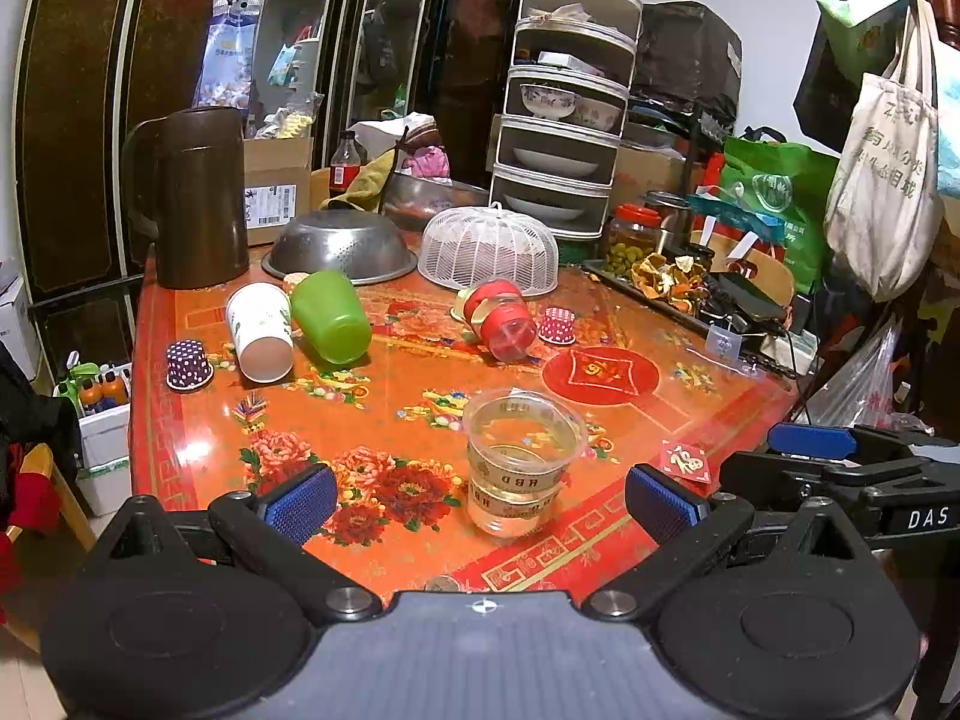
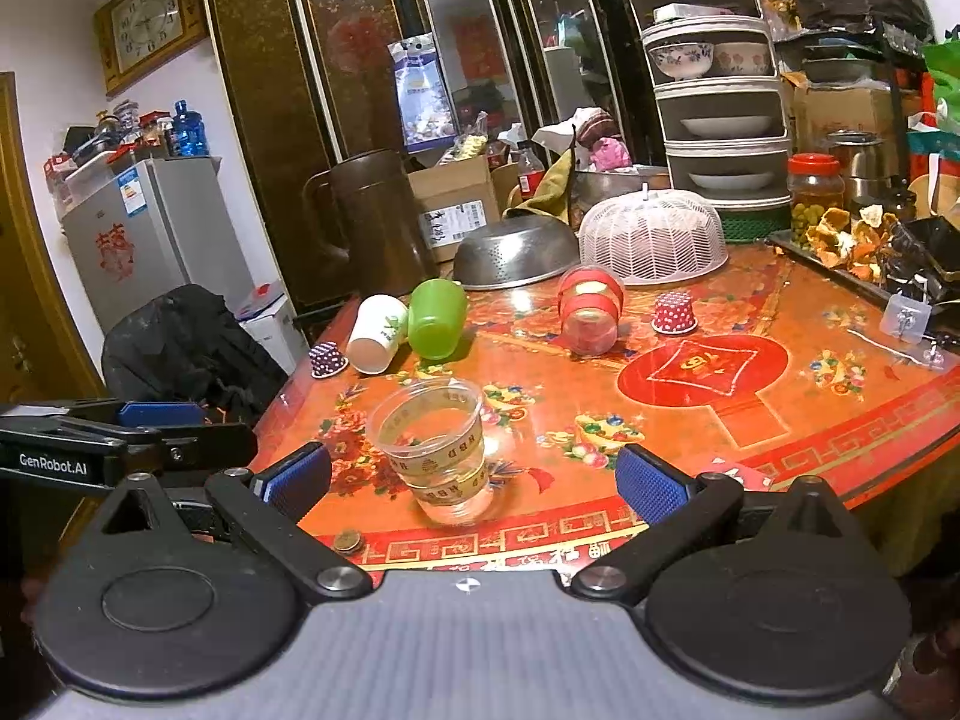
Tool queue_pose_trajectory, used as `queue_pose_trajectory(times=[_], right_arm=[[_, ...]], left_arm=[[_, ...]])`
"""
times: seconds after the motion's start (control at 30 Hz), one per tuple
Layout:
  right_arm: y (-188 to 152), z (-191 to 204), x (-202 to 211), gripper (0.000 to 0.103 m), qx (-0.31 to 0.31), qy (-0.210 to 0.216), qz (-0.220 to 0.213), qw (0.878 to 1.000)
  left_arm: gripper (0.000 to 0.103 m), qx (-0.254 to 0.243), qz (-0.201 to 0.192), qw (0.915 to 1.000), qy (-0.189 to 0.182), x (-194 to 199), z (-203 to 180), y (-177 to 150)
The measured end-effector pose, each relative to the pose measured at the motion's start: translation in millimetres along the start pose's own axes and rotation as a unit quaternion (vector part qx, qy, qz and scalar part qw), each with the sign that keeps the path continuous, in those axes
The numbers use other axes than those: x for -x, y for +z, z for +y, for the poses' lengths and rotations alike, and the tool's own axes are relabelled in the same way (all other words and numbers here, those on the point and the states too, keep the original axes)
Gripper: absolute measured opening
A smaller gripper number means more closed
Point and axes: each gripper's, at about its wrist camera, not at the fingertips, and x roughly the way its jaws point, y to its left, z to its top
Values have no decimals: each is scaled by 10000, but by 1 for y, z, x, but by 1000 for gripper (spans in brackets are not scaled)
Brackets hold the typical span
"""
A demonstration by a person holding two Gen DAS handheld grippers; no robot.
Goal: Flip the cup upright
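Note:
A clear plastic cup [image 1: 519, 462] stands upright near the table's front edge; it also shows in the right wrist view [image 2: 441, 450]. My left gripper [image 1: 480, 501] is open, its blue pads on either side of the cup and short of it. My right gripper [image 2: 474, 483] is open too, just in front of the same cup. Farther back, a white paper cup [image 1: 261, 333], a green cup [image 1: 330, 318] and a red-banded clear cup [image 1: 501, 318] lie on their sides. They appear in the right wrist view too: white [image 2: 375, 333], green [image 2: 437, 318], red-banded [image 2: 589, 309].
The table [image 1: 690, 420] has a red floral cover. At the back stand a brown jug [image 1: 192, 198], an upturned steel colander [image 1: 342, 246] and a white mesh food cover [image 1: 489, 249]. Small dotted cupcake cups [image 1: 189, 365] [image 1: 557, 325] sit upside down. A tray of peels [image 1: 666, 279] lies right.

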Motion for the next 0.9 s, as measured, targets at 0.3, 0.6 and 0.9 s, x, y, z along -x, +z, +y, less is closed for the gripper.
queue_pose_trajectory(times=[0.3, 0.6, 0.9], right_arm=[[1, 2, 0, 102, 54, 10, 15, 10000], [1, 1, -1, 102, 58, 22, 14, 10000], [0, 1, -2, 102, 66, 21, 24, 10000]], left_arm=[[103, 16, 3, 10000, 0, 0, 1, 0], [103, 18, -1, 10000, -2, 0, 1, 0], [103, 30, -1, 10000, -8, 1, 1, 0]])
